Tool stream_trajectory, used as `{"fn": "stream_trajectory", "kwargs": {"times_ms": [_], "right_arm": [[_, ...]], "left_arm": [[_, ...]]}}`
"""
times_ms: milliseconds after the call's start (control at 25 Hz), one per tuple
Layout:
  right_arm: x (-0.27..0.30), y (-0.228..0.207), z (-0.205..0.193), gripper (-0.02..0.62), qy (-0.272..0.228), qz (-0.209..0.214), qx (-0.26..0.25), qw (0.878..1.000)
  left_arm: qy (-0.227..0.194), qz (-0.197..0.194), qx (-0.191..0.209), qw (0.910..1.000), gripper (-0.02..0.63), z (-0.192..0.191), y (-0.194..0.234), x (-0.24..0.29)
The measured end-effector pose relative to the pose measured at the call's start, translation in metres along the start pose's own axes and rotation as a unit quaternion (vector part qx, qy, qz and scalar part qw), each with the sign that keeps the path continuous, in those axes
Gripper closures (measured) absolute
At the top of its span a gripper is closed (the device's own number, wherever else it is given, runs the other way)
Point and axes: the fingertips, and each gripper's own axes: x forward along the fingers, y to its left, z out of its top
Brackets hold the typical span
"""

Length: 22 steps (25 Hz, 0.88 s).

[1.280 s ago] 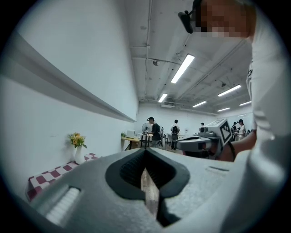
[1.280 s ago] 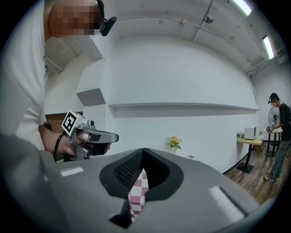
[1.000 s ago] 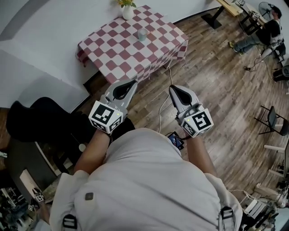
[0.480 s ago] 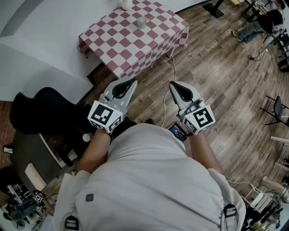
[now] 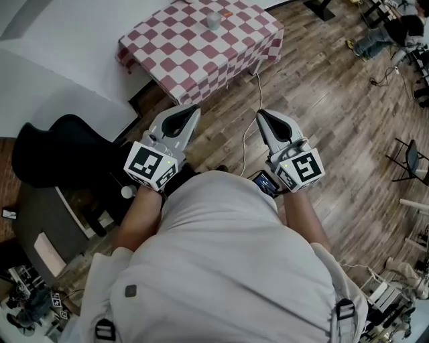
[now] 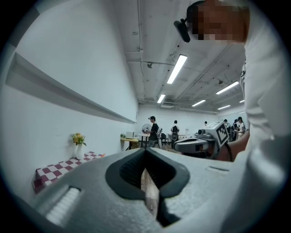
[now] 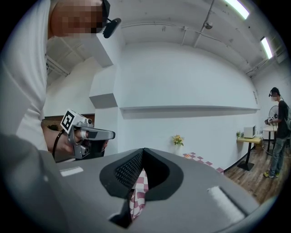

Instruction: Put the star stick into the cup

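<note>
Both pressed together and empty: my left gripper (image 5: 195,107), right gripper (image 5: 260,112)
Cup (image 5: 213,20) sits far ahead; can't spot the stick, guessing it's light and skinny, so I'd pinch mid-shaft.

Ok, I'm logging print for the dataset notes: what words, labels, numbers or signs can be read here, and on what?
No words, brands or numbers are readable in any view.
Marker cube on the left gripper: a black-and-white square code, no letters.
Marker cube on the right gripper: the same, no letters.
Phone screen at the person's hip: too small to read.
</note>
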Motion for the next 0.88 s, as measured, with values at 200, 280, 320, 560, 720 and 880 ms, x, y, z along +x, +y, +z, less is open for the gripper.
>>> {"fn": "stream_trajectory", "kwargs": {"times_ms": [200, 280, 320, 560, 720, 880], "right_arm": [[0.0, 0.005, 0.002, 0.586, -0.001, 0.004, -0.003, 1.0], [0.001, 0.008, 0.001, 0.586, -0.002, 0.006, -0.003, 1.0], [0.002, 0.01, 0.001, 0.586, -0.002, 0.007, -0.003, 1.0], [0.008, 0.015, -0.001, 0.586, 0.0, 0.012, -0.006, 1.0], [0.015, 0.017, -0.003, 0.586, 0.0, 0.01, -0.003, 1.0], [0.019, 0.02, -0.006, 0.586, 0.003, 0.013, -0.006, 1.0]], "left_arm": [[-0.003, -0.011, -0.003, 0.9999, 0.604, 0.002, -0.009, -0.002], [-0.005, -0.008, -0.006, 0.9999, 0.604, 0.0, -0.009, -0.005], [-0.005, -0.005, -0.007, 0.9999, 0.604, -0.002, -0.009, -0.006], [0.003, 0.002, 0.005, 1.0, 0.604, -0.005, -0.004, -0.008], [0.006, -0.002, 0.009, 0.9999, 0.604, -0.003, 0.003, -0.007], [0.005, -0.01, 0.011, 0.9999, 0.604, -0.006, 0.006, -0.004]]}}
